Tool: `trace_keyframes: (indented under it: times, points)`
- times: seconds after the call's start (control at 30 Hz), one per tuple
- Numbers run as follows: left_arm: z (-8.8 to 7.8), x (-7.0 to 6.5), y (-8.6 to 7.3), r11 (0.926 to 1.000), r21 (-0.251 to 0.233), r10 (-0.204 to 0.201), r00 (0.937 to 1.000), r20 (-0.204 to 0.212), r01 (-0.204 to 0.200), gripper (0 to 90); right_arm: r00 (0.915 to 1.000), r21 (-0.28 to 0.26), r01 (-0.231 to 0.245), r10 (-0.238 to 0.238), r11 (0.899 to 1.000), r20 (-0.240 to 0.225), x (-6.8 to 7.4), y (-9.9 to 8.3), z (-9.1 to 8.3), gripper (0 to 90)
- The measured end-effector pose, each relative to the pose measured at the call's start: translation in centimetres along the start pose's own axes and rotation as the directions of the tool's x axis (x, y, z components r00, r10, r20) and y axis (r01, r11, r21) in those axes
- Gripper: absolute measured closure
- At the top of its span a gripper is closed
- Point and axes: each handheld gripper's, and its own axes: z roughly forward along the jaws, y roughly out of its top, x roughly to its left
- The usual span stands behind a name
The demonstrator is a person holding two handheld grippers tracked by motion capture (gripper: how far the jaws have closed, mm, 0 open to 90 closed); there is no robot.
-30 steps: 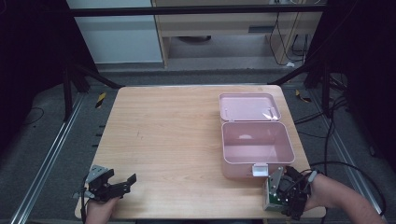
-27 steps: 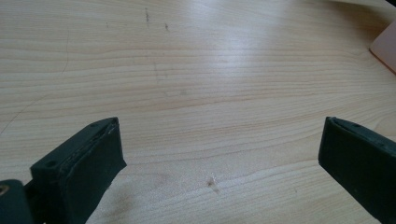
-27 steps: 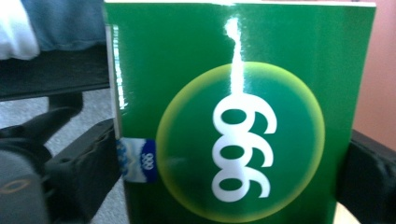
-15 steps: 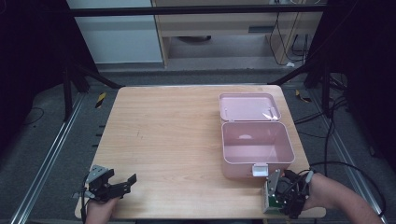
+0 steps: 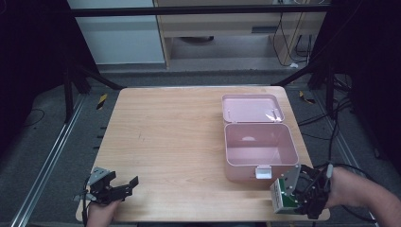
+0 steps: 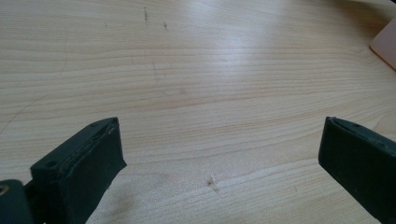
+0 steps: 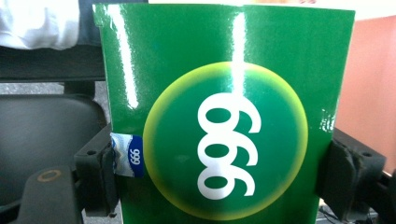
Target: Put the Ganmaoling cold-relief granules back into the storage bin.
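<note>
A pink lunch box [image 5: 259, 150] stands open on the right half of the wooden table [image 5: 175, 142], its lid [image 5: 252, 108] laid back flat behind it. Just in front of the box, at the table's near right corner, my right gripper [image 5: 288, 196] is shut on a green carton [image 5: 281, 198]. In the right gripper view the green carton [image 7: 224, 112], printed with a yellow-ringed circle and white "999", sits clamped between both jaws. My left gripper [image 5: 124, 187] rests open at the near left corner; in its own view the left gripper [image 6: 219, 154] has bare wood between its jaws.
The box's white latch [image 5: 263, 173] faces the front edge, close to the carton. A pink corner of the box [image 6: 385, 46] shows far off in the left gripper view. Metal rails [image 5: 47, 161] and cables [image 5: 331, 118] lie on the floor around the table.
My right gripper has dropped slightly toward the table's near edge with the carton still in it. The left gripper has not moved.
</note>
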Motion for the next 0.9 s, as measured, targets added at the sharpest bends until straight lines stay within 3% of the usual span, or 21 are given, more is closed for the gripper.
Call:
trace_keyframes:
  times: [0.37,0.5,0.73,0.9]
  points:
    - [0.1,0.0,0.0,1.0,0.004,-0.001,1.0,0.003,0.001,0.0,0.9995,-0.011,0.023,-0.023,1.0,0.022,-1.4,0.1,-5.4,16.6]
    - [0.1,0.0,0.0,1.0,0.004,-0.004,1.0,0.006,0.004,0.0,0.9987,-0.015,0.014,-0.013,1.0,0.048,-2.8,-0.1,-7.2,16.6]
    - [0.1,0.1,0.0,1.0,0.004,-0.006,1.0,0.006,0.006,0.0,0.9967,0.002,0.012,-0.012,1.0,0.081,-4.8,0.2,-8.2,16.6]
    - [0.2,0.1,0.0,1.0,0.006,-0.008,0.9999,0.008,0.008,0.0,0.9935,0.023,0.025,-0.028,0.999,0.111,-7.0,1.3,-8.4,16.6]
